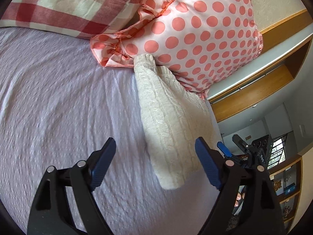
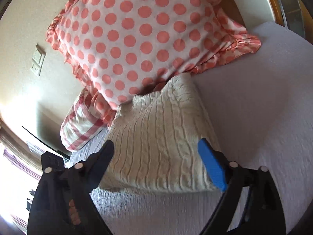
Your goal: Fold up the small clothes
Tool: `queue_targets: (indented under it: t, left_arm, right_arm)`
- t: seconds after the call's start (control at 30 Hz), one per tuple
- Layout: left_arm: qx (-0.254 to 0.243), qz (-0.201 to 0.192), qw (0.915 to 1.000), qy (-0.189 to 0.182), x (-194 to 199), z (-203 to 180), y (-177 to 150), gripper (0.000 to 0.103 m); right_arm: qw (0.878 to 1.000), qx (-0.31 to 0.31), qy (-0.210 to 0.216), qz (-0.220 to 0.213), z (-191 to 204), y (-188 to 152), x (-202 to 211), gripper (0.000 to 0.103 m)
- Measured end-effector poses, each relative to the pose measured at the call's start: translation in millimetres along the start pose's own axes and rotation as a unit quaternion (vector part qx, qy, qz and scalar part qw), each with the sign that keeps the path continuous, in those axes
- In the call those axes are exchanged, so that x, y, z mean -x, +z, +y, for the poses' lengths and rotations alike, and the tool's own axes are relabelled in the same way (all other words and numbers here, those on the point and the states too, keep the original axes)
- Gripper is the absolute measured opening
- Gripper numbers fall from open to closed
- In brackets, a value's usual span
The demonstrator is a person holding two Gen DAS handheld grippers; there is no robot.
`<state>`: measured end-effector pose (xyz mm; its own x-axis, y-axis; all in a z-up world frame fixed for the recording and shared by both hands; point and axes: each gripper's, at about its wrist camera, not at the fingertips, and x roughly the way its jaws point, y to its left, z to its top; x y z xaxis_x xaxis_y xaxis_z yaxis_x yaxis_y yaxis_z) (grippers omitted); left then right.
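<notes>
A cream cable-knit garment [image 1: 168, 121] lies folded on the lavender bedspread [image 1: 58, 98], its far end against the polka-dot pillow [image 1: 195, 29]. It also shows in the right wrist view [image 2: 156, 143]. My left gripper [image 1: 154, 148] is open and empty, with its jaws on either side of the garment's near end, above it. My right gripper [image 2: 156, 148] is open and empty, held over the garment's near edge. The right gripper's blue fingers [image 1: 223, 146] show at the right of the left wrist view.
A red and cream checked pillow [image 1: 64, 2] lies next to the polka-dot pillow [image 2: 137, 33] at the head of the bed. The bedspread [image 2: 264, 107] stretches around the garment. Wooden shelves [image 1: 254, 98] and a wall stand past the bed's edge.
</notes>
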<state>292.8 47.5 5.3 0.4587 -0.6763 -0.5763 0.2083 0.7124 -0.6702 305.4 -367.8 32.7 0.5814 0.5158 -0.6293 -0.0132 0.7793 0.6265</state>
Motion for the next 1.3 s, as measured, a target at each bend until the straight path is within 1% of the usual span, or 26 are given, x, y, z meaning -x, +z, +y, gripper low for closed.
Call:
queue_targets:
  t: [0.03, 0.13, 0.23, 0.27, 0.3, 0.33, 0.37, 0.4, 0.43, 0.47, 0.5, 0.53, 0.57, 0.67, 0.77, 0.83, 0.87, 0.9, 0.97, 1.0, 1.07, 1.1, 1.13, 1.2, 1.23, 1.3]
  left_arm:
    - [-0.003, 0.006, 1.0, 0.003, -8, -3, 4, 0.084]
    - [-0.002, 0.03, 0.9994, 0.016, -34, -12, 15, 0.084]
    - [0.01, 0.056, 0.9982, 0.02, -62, -11, 18, 0.085]
    - [0.008, 0.046, 0.9988, 0.016, -64, -13, 18, 0.087]
    - [0.004, 0.046, 0.9987, 0.019, -69, -16, 19, 0.087]
    - [0.001, 0.049, 0.9986, 0.018, -73, -19, 20, 0.086]
    - [0.001, 0.052, 0.9986, 0.014, -77, -22, 20, 0.083]
    - [0.001, 0.049, 0.9986, 0.02, -79, -24, 20, 0.076]
    - [-0.001, 0.046, 0.9985, 0.03, -79, -24, 20, 0.062]
    - [-0.004, 0.046, 0.9984, 0.033, -77, -25, 20, 0.056]
    - [-0.009, 0.045, 0.9985, 0.029, -70, -26, 21, 0.045]
    - [-0.016, 0.045, 0.9985, 0.028, -61, -26, 21, 0.04]
    - [-0.026, 0.045, 0.9982, 0.029, -50, -25, 21, 0.039]
    - [-0.08, 0.024, 0.9949, 0.057, 3, -27, 16, 0.038]
    - [-0.1, 0.006, 0.9918, 0.08, 53, -11, 14, 0.039]
    - [-0.097, 0.006, 0.9884, 0.117, 66, 8, 16, 0.044]
    - [-0.089, 0.013, 0.9862, 0.139, 64, 20, 16, 0.045]
    - [-0.076, 0.022, 0.9854, 0.151, 61, 31, 15, 0.049]
    - [-0.053, 0.011, 0.9891, 0.137, 73, 44, 10, 0.05]
    - [-0.061, -0.007, 0.9883, 0.139, 84, 39, 7, 0.05]
    - [-0.094, -0.055, 0.9837, 0.143, 111, 20, -3, 0.048]
    - [-0.106, -0.076, 0.9834, 0.126, 126, 8, -10, 0.048]
    - [-0.113, -0.087, 0.9843, 0.105, 135, -1, -19, 0.048]
    - [-0.121, -0.082, 0.9879, 0.051, 140, -19, -35, 0.051]
    - [-0.126, -0.072, 0.9888, 0.035, 135, -26, -44, 0.051]
    - [-0.13, -0.043, 0.9904, 0.017, 102, -39, -49, 0.051]
  right_arm:
    - [1.0, -0.014, -0.014, 0.008, -7, 5, -6, 0.091]
    - [0.997, -0.06, 0.001, 0.041, -30, 17, -28, 0.091]
    - [0.994, -0.083, 0.019, 0.064, -44, 18, -45, 0.085]
    - [0.995, -0.079, 0.027, 0.06, -44, 17, -46, 0.08]
    - [0.994, -0.077, 0.036, 0.068, -45, 16, -49, 0.065]
    - [0.992, -0.082, 0.045, 0.08, -46, 14, -54, 0.056]
    - [0.993, -0.082, 0.05, 0.072, -48, 11, -54, 0.049]
    - [0.992, -0.083, 0.065, 0.07, -49, 8, -55, 0.038]
    - [0.989, -0.098, 0.09, 0.069, -52, 4, -55, 0.035]
    - [0.986, -0.109, 0.104, 0.068, -54, 0, -54, 0.032]
    - [0.986, -0.107, 0.111, 0.066, -49, -2, -53, 0.031]
    - [0.986, -0.098, 0.121, 0.063, -41, -3, -50, 0.031]
    - [0.984, -0.088, 0.138, 0.064, -31, -5, -48, 0.03]
    - [0.981, -0.036, 0.167, 0.089, 13, -14, -57, 0.029]
    - [0.976, 0.004, 0.177, 0.124, 51, -32, -83, 0.029]
    - [0.978, 0.035, 0.143, 0.151, 70, -46, -106, 0.03]
    - [0.979, 0.051, 0.117, 0.158, 77, -53, -116, 0.037]
    - [0.981, 0.061, 0.105, 0.152, 82, -55, -116, 0.042]
    - [0.984, 0.076, 0.077, 0.14, 90, -52, -102, 0.051]
    - [0.987, 0.086, 0.064, 0.116, 93, -51, -85, 0.052]
    - [0.99, 0.099, 0.081, 0.061, 102, -49, -46, 0.052]
    - [0.987, 0.103, 0.109, 0.049, 107, -51, -29, 0.054]
    - [0.983, 0.105, 0.139, 0.052, 111, -55, -18, 0.056]
    - [0.973, 0.109, 0.188, 0.08, 122, -71, -11, 0.062]
    - [0.969, 0.11, 0.198, 0.095, 126, -78, -14, 0.062]
    - [0.965, 0.098, 0.209, 0.126, 132, -89, -30, 0.062]
